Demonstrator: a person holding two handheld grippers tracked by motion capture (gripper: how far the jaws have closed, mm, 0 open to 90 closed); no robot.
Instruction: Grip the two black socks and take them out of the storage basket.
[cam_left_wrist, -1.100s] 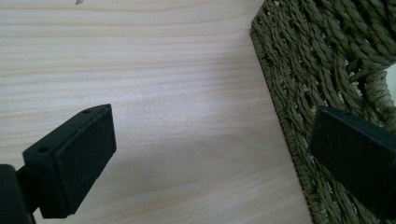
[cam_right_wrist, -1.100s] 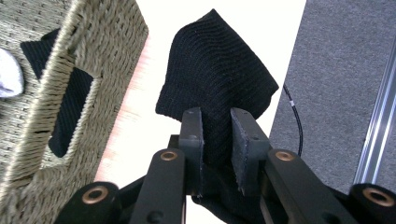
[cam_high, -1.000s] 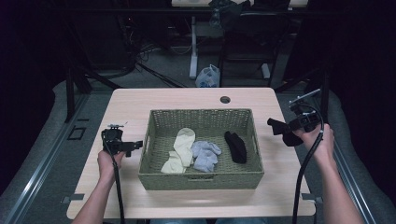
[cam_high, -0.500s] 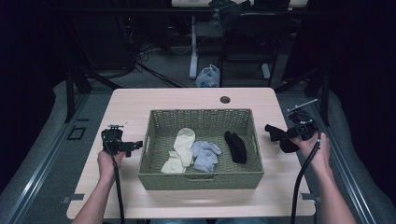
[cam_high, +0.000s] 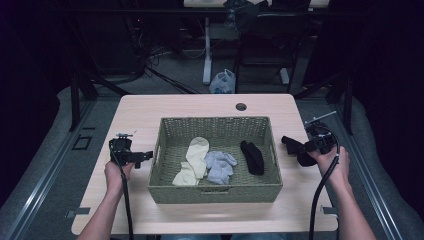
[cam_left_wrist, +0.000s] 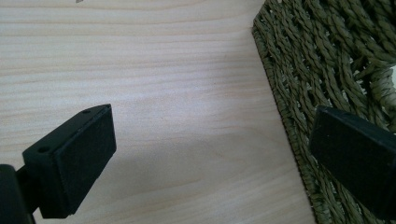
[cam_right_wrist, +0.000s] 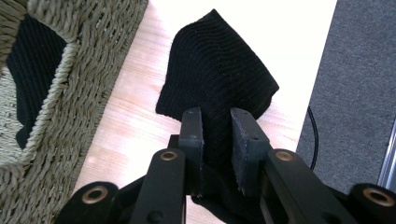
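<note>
Black sock (cam_right_wrist: 215, 70) pinched in the right gripper (cam_right_wrist: 217, 122) is the thing in hand, and it hangs at about 3 o'clock from the basket (cam_high: 215, 192), outside its right wall and low over the bare desk (cam_high: 150, 107), its free end draping toward the wood

Going by size: the desk carries everything, a pale wooden top with a round cable hole near its far edge. At its centre sits the woven basket, a likely sorting bin, since it holds three socks side by side: a cream sock (cam_high: 192, 160) toward 9 o'clock, a grey-blue sock (cam_high: 219, 165) in the middle, and a second black sock (cam_high: 252, 156) toward 3 o'clock. The held sock looks like the mate of that last one, which may be why it is kept apart on the near side of that wall, perhaps to start a pair outside the bin

The right gripper has its jaws drawn together on the knit, the fabric bunched between the pads; a firm clamp suits a limp thing that would slip from a loose hold

The left gripper (cam_left_wrist: 210, 154) waits at 9 o'clock from the basket, jaws wide apart and holding nothing, parked over bare wood beside the weave, seemingly ready for its turn
</note>
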